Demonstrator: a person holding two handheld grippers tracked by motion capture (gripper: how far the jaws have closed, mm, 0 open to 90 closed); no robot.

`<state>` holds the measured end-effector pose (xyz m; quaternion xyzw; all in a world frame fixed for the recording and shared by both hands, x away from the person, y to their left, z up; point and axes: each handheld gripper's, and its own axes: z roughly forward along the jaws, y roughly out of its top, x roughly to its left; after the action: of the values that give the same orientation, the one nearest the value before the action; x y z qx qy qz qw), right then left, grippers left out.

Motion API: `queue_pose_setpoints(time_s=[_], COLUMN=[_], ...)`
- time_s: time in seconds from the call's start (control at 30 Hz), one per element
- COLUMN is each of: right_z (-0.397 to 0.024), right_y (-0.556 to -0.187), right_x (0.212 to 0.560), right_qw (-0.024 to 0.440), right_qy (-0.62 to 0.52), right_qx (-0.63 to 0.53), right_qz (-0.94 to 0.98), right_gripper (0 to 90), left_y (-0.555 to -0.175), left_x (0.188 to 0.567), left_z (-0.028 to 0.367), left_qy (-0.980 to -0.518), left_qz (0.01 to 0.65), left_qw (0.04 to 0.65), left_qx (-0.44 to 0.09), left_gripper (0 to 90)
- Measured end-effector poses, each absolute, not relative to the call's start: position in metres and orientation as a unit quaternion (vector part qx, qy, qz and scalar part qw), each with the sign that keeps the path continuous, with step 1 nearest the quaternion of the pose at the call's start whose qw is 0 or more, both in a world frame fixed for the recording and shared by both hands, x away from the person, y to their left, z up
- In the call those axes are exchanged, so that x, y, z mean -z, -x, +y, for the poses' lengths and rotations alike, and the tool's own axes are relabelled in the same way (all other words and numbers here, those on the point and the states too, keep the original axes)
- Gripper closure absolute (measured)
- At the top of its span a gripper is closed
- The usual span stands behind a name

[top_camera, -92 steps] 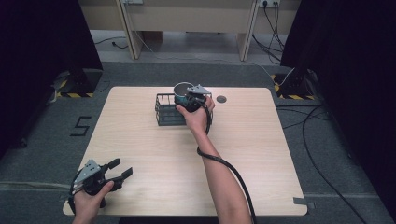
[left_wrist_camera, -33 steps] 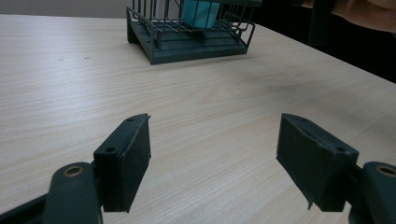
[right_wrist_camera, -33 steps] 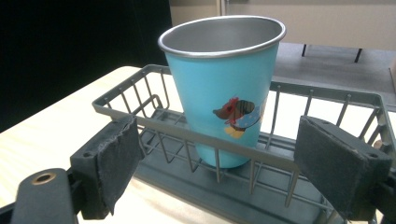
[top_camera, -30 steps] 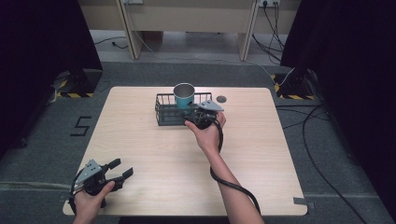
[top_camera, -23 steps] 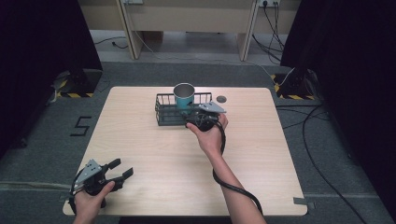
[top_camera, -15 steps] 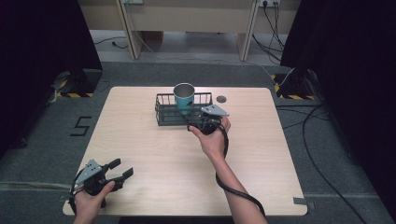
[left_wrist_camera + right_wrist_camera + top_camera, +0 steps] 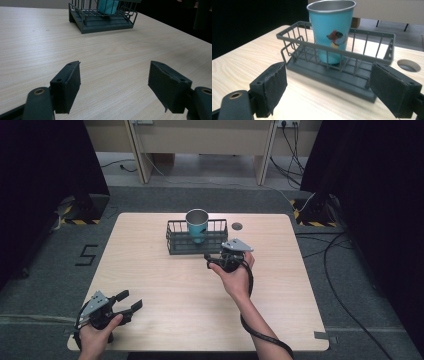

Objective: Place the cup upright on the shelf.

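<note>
The blue cup (image 7: 197, 223) stands upright inside the wire basket (image 7: 196, 237), near its middle, and nothing holds it, so I judge that the placing of the cup is done and little is left except to take the hands away. The right gripper (image 7: 216, 261) is just in front of the basket, on the person's side of it, free of its near wall, and its jaws stand wide apart with nothing between them; in the right gripper view the basket (image 7: 342, 62) and the cup (image 7: 332, 30) are close ahead. The left gripper (image 7: 127, 301) is well apart from the basket, near the table's (image 7: 165, 285) front left corner, its jaws also wide apart and empty. In front of the basket the wooden top is bare, so there is much open room to draw back. Behind the basket the far edge of the table is near, and a round hole (image 7: 236, 226) lies just to the right of the basket.
</note>
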<state>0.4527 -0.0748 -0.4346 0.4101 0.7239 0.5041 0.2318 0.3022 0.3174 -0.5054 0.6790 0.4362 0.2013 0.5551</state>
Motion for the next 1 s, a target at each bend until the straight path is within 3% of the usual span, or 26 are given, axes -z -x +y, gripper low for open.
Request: queue_pose_setpoints(time_s=[1.0], right_z=[-0.144], right_y=[-0.385], right_x=[0.454], right_qw=[0.246], right_qy=[-0.425], right_qx=[-0.484], right_qz=[0.724], right_gripper=[15.5], left_y=[-0.301], left_x=[0.505], left_z=[0.316], left_qy=[-0.681], left_qz=[0.436], left_qw=[0.552], left_qx=[-0.204], left_gripper=[25.7])
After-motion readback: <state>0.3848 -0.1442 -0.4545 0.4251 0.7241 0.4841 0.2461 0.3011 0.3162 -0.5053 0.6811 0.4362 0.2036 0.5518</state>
